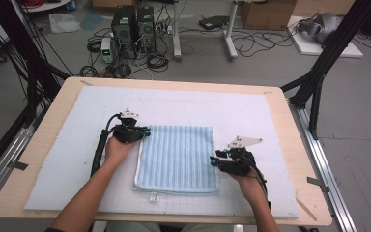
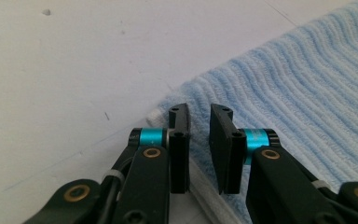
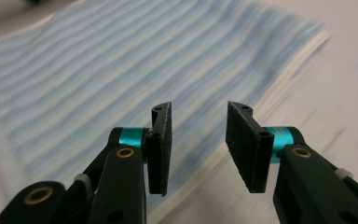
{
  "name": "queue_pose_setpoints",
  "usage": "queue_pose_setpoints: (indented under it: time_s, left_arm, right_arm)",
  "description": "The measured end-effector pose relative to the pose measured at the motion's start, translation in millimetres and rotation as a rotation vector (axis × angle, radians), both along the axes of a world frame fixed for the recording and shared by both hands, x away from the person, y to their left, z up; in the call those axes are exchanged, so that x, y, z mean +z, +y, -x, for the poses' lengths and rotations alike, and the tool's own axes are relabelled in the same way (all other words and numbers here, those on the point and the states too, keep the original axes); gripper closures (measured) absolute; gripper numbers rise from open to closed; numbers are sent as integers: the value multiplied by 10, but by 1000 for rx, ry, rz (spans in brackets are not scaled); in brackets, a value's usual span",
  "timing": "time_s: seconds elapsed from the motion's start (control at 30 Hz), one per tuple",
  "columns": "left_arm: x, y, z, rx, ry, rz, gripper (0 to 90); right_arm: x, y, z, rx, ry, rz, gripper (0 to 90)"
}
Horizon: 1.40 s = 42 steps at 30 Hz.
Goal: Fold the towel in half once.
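Note:
A folded light-blue striped towel [image 1: 176, 157] lies flat in the middle of the white mat. My left gripper [image 1: 147, 130] sits at the towel's far left corner, open by a narrow gap. In the left gripper view its jaws [image 2: 199, 112] straddle that corner of the towel [image 2: 298, 79], right at the white hem. My right gripper [image 1: 213, 160] is at the towel's right edge, toward the near side. In the right gripper view it [image 3: 199, 109] stands open wider, hovering over the towel [image 3: 98, 60] and its edge, with nothing between the pads.
The white mat [image 1: 251, 111] covers most of the wooden table [image 1: 290, 145]. A small white tag [image 1: 154, 197] lies just in front of the towel. Computer cases [image 1: 133, 29] and cables sit on the floor beyond the table; black frame posts stand at both sides.

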State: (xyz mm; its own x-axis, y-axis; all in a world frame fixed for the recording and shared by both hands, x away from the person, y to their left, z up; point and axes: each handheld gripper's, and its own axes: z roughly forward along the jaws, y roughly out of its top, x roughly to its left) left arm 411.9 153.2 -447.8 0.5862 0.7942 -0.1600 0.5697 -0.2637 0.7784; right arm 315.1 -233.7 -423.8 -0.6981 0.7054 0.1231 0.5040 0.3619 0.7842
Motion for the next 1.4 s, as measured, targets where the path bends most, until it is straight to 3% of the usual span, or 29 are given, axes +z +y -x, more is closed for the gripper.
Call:
queue_pose_setpoints:
  time_s: [0.1, 0.17, 0.27, 0.4, 0.47, 0.53, 0.6, 0.7, 0.77, 0.83, 0.93, 1.0, 1.1, 1.17, 1.27, 1.33, 1.4]
  left_arm:
    - [-4, 7, -1, -7, 4, 14, 732]
    - [-8, 15, -5, -8, 7, 19, 740]
    - [-10, 18, -5, -11, 4, 16, 749]
    - [-17, 23, -6, -13, 0, 24, 753]
    - [-21, 32, -4, -30, -10, 18, 751]
    - [-19, 47, -1, -48, -17, 19, 747]
    - [-1, 78, 13, -69, -32, 19, 708]
    - [52, 139, 90, -124, -130, 69, 674]
    - [116, 181, 163, -179, -204, 114, 671]
    - [188, 213, 239, -195, -254, 161, 606]
    - [273, 270, 336, -186, -268, 219, 479]
    - [306, 315, 402, -161, -293, 226, 400]
    - [325, 393, 470, -85, -307, 253, 214]
    - [324, 457, 513, -81, -321, 273, 197]
    - [312, 535, 571, -81, -325, 266, 196]
    - [303, 579, 603, -72, -326, 273, 197]
    - [307, 603, 611, -66, -329, 273, 200]
  right_arm:
    - [49, 45, -229, -43, -33, -4, 639]
    - [40, 121, -390, -61, -41, 20, 690]
    - [-41, 229, -622, -99, -16, 51, 740]
    - [-180, 268, -824, -178, 23, 142, 790]
    - [-199, 230, -854, -200, 20, 116, 795]
    - [-184, 221, -838, -211, 10, 145, 778]
    - [-158, 176, -795, -208, 14, 121, 760]
    - [-97, 77, -669, -183, -15, 69, 703]
    - [-56, 30, -582, -166, -37, 69, 661]
    - [-11, -21, -491, -161, -57, 66, 608]
    - [89, -130, -322, -162, -92, 52, 587]
    - [143, -204, -221, -165, -112, 30, 521]
    - [175, -270, -124, -167, -119, 10, 395]
    - [167, -307, -79, -177, -123, 20, 308]
    - [129, -359, -18, -215, -133, 22, 185]
    - [125, -384, -9, -225, -138, 44, 150]
    - [138, -408, 8, -230, -144, 34, 114]
